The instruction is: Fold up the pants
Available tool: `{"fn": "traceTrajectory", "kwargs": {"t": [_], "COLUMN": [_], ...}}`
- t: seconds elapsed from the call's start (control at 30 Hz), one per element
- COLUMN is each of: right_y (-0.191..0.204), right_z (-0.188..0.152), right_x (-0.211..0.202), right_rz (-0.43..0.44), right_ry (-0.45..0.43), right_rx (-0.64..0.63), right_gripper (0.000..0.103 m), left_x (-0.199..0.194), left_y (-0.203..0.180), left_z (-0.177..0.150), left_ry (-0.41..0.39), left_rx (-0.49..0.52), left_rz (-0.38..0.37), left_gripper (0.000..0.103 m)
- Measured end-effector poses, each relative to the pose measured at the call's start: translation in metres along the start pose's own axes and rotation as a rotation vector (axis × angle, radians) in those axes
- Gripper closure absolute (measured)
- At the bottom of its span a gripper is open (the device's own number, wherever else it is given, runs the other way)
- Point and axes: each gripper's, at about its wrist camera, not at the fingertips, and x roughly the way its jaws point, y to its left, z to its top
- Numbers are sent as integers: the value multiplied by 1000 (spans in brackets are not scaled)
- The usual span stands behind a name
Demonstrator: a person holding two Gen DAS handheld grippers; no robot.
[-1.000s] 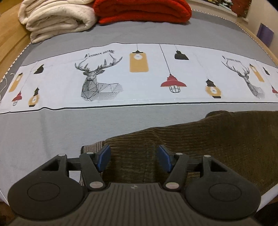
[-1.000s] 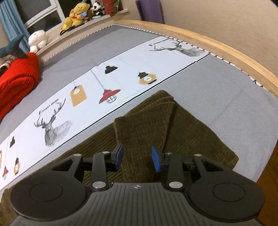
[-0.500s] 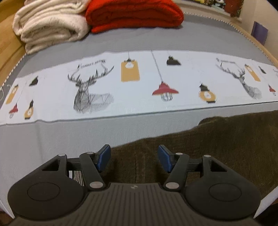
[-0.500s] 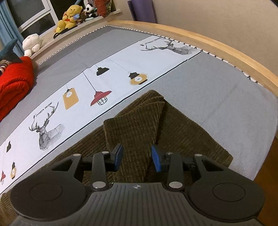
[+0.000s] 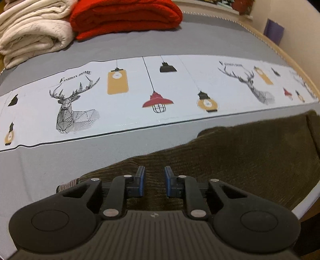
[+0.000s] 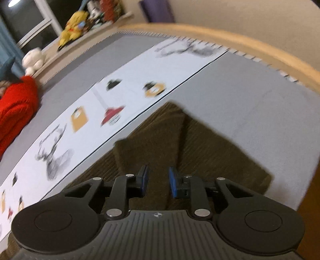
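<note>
The pants (image 5: pixel 230 158), of dark olive-brown corduroy, lie flat on the grey bed cover (image 5: pixel 50 172), on the near side of its white printed band (image 5: pixel 140 96).

Left wrist view: the left gripper (image 5: pixel 154 183) sits over the pants near their waistband end (image 5: pixel 69 183), which shows just left of the gripper. Its jaws have just been closing; a narrow gap remains, corduroy lies between the blue pads (image 5: pixel 141 181), and whether they pinch it cannot be told. Only this view shows the folded cream blanket (image 5: pixel 34 34) beside a folded red blanket (image 5: pixel 128 16), both beyond the band.

Right wrist view, blurred: the right gripper (image 6: pixel 159 184) hangs over the other end of the pants (image 6: pixel 180 144), where one layer lies folded over another. Its jaws have just been closing too and stand slightly apart with cloth between; a grip cannot be confirmed. Only this view shows the stuffed toys (image 6: pixel 72 34) on the sill beyond the band, and the wooden bed edge (image 6: pixel 250 44).

No containers are in view.
</note>
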Motion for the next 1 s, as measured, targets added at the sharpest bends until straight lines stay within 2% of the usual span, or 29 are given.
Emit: {"fn": "traceTrajectory", "kwargs": {"t": [0.07, 0.17, 0.27, 0.33, 0.4, 0.5, 0.53, 0.6, 0.63, 0.67, 0.73, 0.83, 0.9, 1.0], "right_y": [18, 54, 84, 98, 106, 109, 107, 103, 100, 96, 87, 66, 40, -7], "right_z": [-6, -20, -33, -38, -42, -51, -53, -49, -47, -45, -38, -21, -10, -6], "right_x": [10, 23, 40, 46, 56, 74, 75, 71, 69, 65, 57, 34, 17, 4], "right_rz": [10, -18, -71, -85, -123, -247, -258, -250, -254, -261, -246, -258, -253, -267], "right_ry": [35, 60, 121, 126, 153, 208, 209, 197, 188, 179, 157, 64, 25, 67], "right_rx": [-83, -271, -423, -482, -530, -610, -621, -590, -573, -557, -497, -363, -209, 43], "right_gripper": [59, 45, 45, 44, 44, 44, 44, 55, 72, 82, 92, 95, 96, 96], "left_x": [3, 5, 8, 11, 15, 21, 23, 27, 30, 32, 39, 49, 54, 58], "left_y": [-6, -11, -19, -26, -34, -51, -57, -64, -69, -72, -79, -87, -89, -89], "left_z": [0, -2, -4, -9, -17, -32, -38, -47, -52, -56, -62, -70, -73, -72], "left_ry": [13, 25, 50, 77, 112, 153, 164, 182, 194, 204, 228, 248, 261, 273], "left_rx": [17, 36, 79, 131, 185, 297, 337, 390, 419, 439, 479, 522, 534, 539], "left_rz": [4, -20, -67, -106, -139, -159, -161, -161, -158, -153, -144, -95, -73, -59], "left_gripper": [80, 75, 66, 57, 43, 37, 35, 29, 28, 28, 26, 26, 26, 27]}}
